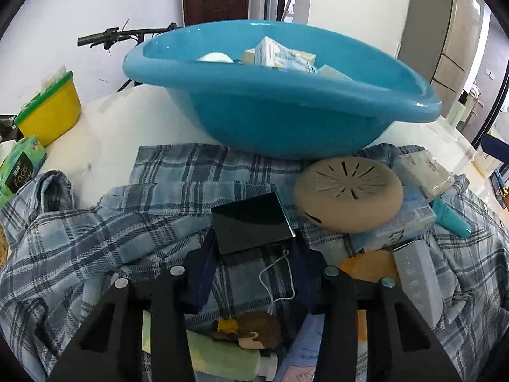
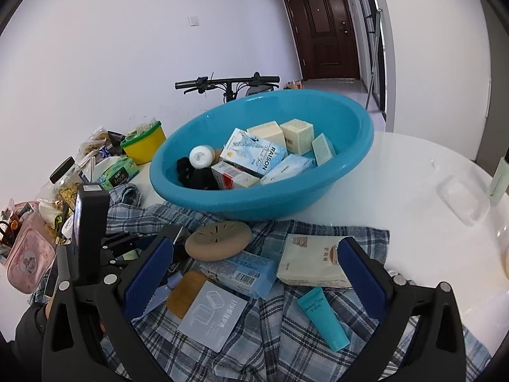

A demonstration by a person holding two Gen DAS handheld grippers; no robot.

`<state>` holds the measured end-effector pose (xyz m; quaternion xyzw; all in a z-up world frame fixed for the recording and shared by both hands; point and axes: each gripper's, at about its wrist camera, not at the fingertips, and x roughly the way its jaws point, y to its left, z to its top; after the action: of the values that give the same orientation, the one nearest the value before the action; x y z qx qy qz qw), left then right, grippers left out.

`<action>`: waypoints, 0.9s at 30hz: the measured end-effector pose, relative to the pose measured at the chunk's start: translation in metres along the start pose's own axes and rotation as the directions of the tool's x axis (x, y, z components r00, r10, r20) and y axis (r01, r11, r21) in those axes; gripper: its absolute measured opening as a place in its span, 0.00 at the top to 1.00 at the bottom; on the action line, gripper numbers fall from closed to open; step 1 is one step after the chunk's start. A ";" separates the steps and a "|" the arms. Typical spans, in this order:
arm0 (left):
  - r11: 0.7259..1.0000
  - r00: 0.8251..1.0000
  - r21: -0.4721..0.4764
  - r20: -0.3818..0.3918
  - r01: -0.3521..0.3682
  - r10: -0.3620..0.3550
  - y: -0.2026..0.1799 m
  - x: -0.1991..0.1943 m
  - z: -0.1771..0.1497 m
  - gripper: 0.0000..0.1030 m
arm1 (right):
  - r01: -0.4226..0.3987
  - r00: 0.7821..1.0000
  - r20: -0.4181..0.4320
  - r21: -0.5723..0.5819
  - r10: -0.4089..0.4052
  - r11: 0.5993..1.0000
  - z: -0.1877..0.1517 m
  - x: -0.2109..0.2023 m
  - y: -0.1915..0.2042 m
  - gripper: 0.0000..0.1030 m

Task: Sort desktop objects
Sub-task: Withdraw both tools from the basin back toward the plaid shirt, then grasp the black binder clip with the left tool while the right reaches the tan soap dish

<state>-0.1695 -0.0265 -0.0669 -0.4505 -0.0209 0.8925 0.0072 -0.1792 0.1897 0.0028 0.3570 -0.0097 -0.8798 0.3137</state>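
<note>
A: When reading outward from the nearest point, how set, that left gripper [image 1: 253, 238]?

B: Drawn in narrow on a glossy black square box [image 1: 251, 222], blue pads against two opposite sides. Held just above a blue-and-white plaid cloth [image 2: 286, 343] at the near edge of the white desk [image 2: 413, 175].

A: And the right gripper [image 2: 256, 245]?

B: Spread wide, gripping nothing. Poised over the same cloth.

A: Lying beneath those open fingers?

B: Nearest, a teal plastic tube [image 2: 324, 321] and a translucent grey flat packet [image 2: 213, 318]. Next, a light blue tissue pack [image 2: 241, 270] beside a cream flat pouch [image 2: 311, 264]. Then a beige slotted round disc [image 2: 218, 242], resting partly on the tissue pack.

A: Past the disc?

B: Right behind, at the cloth's far edge, a big turquoise plastic basin [image 2: 254, 197] around mid-desk. Already holding several cartons, a white round-capped bottle and something black; cannot tell what.

A: Farther still?

B: Toward the far left edge of the desk, a yellow tub with a green lid [image 2: 144, 146], well apart from the right gripper.
</note>
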 end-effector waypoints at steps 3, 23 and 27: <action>1.000 1.000 -0.016 0.010 0.012 -0.011 0.002 0.000 0.000 0.55 | 0.000 1.000 -0.017 0.005 0.000 1.000 -0.003 0.007 -0.002 0.00; 0.990 0.982 -0.054 0.148 0.128 -0.119 0.019 -0.060 -0.016 0.61 | -0.091 0.980 -0.181 -0.012 0.087 0.996 -0.013 0.078 0.034 0.00; 0.986 0.976 -0.072 0.170 0.150 -0.136 0.027 -0.067 -0.018 0.61 | -0.034 0.978 -0.207 -0.044 0.024 0.998 -0.014 0.095 0.044 0.00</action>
<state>-0.1152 -0.0548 -0.0249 -0.3724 -0.0914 0.9222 0.0506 -0.1978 0.1040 -0.0562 0.4386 0.0383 -0.8334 0.3342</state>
